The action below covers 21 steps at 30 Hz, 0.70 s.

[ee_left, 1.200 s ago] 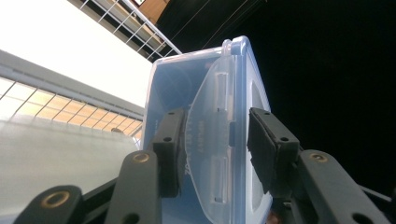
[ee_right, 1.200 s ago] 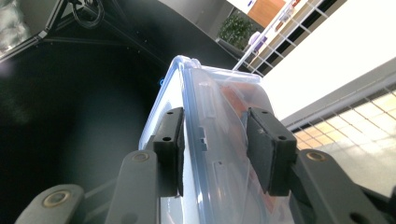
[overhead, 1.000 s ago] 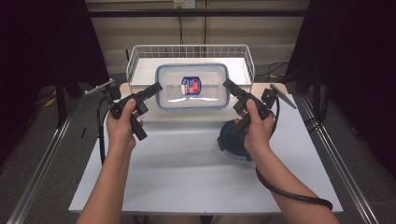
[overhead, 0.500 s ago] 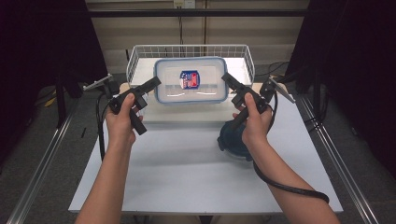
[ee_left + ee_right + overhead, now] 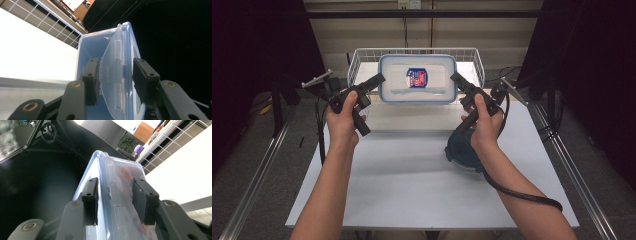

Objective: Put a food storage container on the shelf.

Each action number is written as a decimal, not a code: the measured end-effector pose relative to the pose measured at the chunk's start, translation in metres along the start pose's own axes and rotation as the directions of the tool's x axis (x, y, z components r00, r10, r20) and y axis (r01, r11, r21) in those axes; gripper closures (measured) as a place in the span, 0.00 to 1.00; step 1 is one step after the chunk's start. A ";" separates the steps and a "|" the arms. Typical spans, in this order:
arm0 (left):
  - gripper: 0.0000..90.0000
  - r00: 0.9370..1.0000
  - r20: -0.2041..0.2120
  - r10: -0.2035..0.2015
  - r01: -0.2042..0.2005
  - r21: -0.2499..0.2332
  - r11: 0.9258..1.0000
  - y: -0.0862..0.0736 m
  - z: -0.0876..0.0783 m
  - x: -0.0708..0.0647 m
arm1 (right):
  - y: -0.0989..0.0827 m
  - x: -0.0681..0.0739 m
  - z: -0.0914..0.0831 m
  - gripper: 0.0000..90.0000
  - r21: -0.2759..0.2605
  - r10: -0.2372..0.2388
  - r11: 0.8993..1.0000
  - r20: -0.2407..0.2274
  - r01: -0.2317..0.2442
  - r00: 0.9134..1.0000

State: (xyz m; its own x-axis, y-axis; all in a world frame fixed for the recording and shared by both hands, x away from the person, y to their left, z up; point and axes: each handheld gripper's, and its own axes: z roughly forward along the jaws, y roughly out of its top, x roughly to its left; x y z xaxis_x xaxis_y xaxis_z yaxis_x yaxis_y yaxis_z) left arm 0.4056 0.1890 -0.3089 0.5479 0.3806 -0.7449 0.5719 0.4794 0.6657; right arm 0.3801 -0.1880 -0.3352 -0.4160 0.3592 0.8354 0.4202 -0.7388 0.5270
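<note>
I have the clear rectangular plastic container with the blue-rimmed lid (image 5: 417,78) held up off the surface, over the near edge of the white wire basket (image 5: 362,57) behind it, one short end in each claw. The left claw (image 5: 377,80) is clamped on the container's left end; in the left gripper view its pads (image 5: 91,80) bracket the lid's latch flap and the wall below. The right claw (image 5: 455,79) grips the right end the same way, pads (image 5: 143,200) on either side of the rim.

To do this well, I judge both hands must travel together and stay level, since either end slipping would twist the container out of the other claw. I would keep the squeeze even, avoid prying the latch flaps, and lower it straight into the basket without catching the wire rim.

Nearer me than the container, a dark blue round lidded container (image 5: 464,152) sits on the white rectangular surface (image 5: 402,175), partly under my right wrist. Either side of the container, black curtains close off the room; beyond it runs a pale wall, and grey floor shows below the surface's edges.
</note>
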 end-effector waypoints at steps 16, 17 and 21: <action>0.65 1.000 0.006 -0.028 0.028 -0.015 0.999 0.003 0.007 0.005 | 0.006 0.001 0.006 0.65 -0.012 -0.024 1.000 0.011 0.024 1.000; 0.65 1.000 0.003 -0.025 0.025 -0.012 1.000 0.003 0.007 0.006 | 0.006 0.001 0.006 0.65 -0.012 -0.024 1.000 0.011 0.024 1.000; 0.65 0.999 0.005 -0.033 0.033 -0.018 0.999 0.004 0.010 0.007 | 0.008 0.001 0.009 0.65 -0.019 -0.017 1.000 0.016 0.018 1.000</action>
State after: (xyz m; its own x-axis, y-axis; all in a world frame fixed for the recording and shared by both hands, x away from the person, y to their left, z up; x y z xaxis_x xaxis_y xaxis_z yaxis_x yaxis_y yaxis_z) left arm 0.4173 0.1857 -0.3109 0.5319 0.3610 -0.7660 0.5782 0.5060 0.6400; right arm 0.3905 -0.1883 -0.3286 -0.4106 0.3809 0.8285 0.3977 -0.7428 0.5386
